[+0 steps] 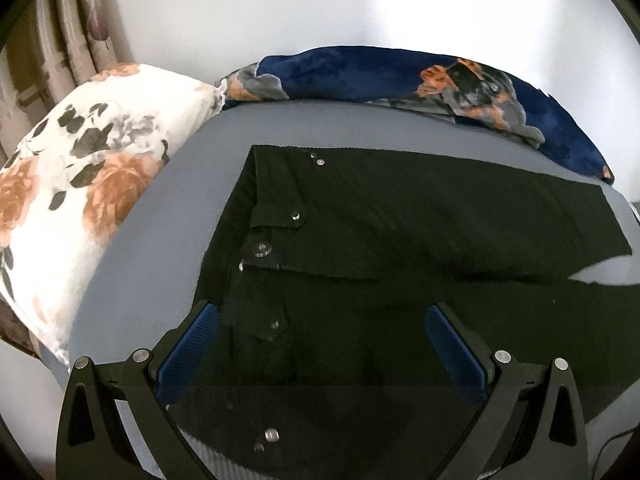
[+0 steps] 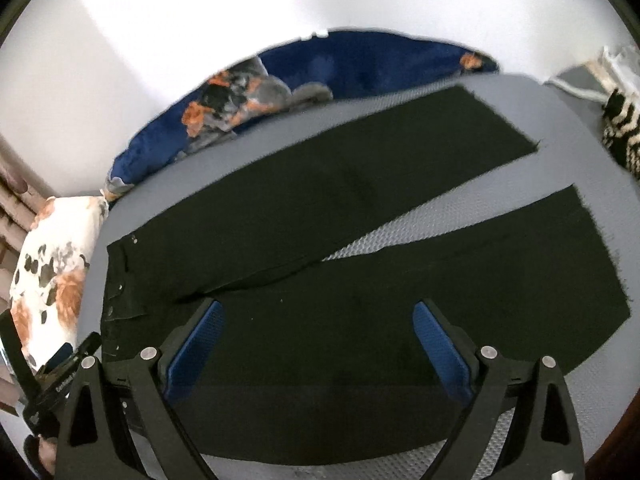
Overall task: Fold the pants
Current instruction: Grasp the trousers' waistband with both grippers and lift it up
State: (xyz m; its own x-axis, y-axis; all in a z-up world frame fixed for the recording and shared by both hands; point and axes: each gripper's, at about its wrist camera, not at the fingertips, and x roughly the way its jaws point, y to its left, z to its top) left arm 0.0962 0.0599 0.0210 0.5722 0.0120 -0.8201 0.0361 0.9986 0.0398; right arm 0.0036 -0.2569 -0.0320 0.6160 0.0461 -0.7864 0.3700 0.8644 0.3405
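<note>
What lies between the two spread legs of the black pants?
In the right wrist view, only a bare wedge of grey mattress separates the two legs of the black pants; nothing rests on it.

Black pants [image 1: 400, 220] with silver snaps lie on a plain grey bed [image 1: 168, 248]. The pillow [image 1: 80, 184] is white with orange roses and dark leaves; the blanket [image 1: 360, 76] navy, blotched orange and grey. Blue pads [image 2: 440, 352] line black tongs.

Black pants [image 1: 400, 216] laid flat and unfolded on a grey bed [image 1: 168, 232], front side up. Waistband with metal buttons [image 1: 261, 247] and rivets faces the floral pillow end; the two legs [image 2: 400, 160] spread apart in a narrow V toward the opposite end.
</note>
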